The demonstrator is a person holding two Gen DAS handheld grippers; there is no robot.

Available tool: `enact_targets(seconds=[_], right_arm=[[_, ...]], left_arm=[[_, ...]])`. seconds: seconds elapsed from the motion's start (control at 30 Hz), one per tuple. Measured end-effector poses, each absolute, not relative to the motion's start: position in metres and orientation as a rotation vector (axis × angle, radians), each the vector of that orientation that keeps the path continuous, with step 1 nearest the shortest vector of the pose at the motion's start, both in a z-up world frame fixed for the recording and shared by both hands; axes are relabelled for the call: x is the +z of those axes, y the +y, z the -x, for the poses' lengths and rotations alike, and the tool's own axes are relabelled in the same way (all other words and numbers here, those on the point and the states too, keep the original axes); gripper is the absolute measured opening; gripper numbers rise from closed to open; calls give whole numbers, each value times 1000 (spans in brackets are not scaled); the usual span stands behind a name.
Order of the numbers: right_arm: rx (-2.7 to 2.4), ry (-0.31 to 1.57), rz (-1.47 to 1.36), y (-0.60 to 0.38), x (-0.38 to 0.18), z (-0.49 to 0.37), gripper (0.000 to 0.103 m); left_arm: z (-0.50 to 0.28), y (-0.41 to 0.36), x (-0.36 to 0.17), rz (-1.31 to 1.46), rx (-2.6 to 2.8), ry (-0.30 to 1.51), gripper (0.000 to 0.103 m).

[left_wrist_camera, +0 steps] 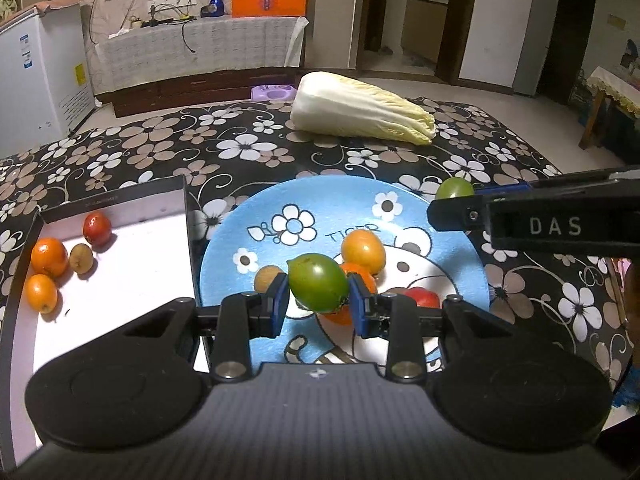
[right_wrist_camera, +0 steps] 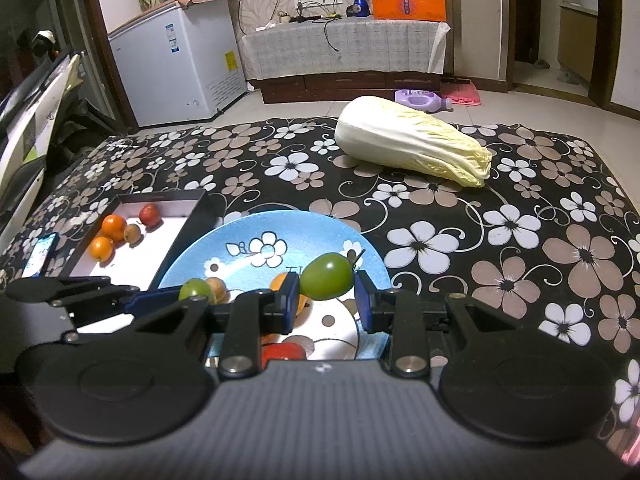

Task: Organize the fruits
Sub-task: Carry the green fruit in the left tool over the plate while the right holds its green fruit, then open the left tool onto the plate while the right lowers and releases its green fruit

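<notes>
- "TIGER" is printed in dark letters on the blue plate (left_wrist_camera: 280, 208), at the centre of the frame.
- "DAS" is lettered in white on the right hand-held gripper (left_wrist_camera: 456, 200), at the right edge.

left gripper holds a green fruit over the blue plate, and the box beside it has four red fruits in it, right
Not quite. The left gripper does hold a green fruit over the plate, but the left wrist view shows the box holding only one red fruit, plus two orange and one brown.
</notes>
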State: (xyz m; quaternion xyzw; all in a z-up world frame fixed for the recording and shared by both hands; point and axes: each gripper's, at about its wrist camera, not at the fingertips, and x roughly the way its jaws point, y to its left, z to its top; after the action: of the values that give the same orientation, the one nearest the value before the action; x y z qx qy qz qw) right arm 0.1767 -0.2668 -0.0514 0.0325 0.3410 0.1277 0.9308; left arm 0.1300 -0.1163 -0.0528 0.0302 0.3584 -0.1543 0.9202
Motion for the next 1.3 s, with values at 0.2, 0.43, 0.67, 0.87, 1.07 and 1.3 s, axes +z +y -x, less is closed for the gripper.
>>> enact_targets(seconds=[0.2,0.43,0.67,0.87,1.07,1.3], right_arm=[[262,698,-67,-266,-51,-177,33],[265,699,-64,-265,-53,-178,33],[265,704,-62,-261,-53,-179,33],[279,714,-58,-253,-56,-185,33],[291,726,-55,-243,-61,-192,33],[301,738,-49,-230,-66,-201,33]], left_arm=[[-128,-118,-51,-79,-321,720,39],[-125,-115,-48,-72,-314,699,53],[-123,-113,-44,-69,-326,681,54],[-122,-104,-40,-55,-319,677,54],[-120,-94,-36,-45,-315,671,54],[-116,-81,-31,-35,-307,662,54]])
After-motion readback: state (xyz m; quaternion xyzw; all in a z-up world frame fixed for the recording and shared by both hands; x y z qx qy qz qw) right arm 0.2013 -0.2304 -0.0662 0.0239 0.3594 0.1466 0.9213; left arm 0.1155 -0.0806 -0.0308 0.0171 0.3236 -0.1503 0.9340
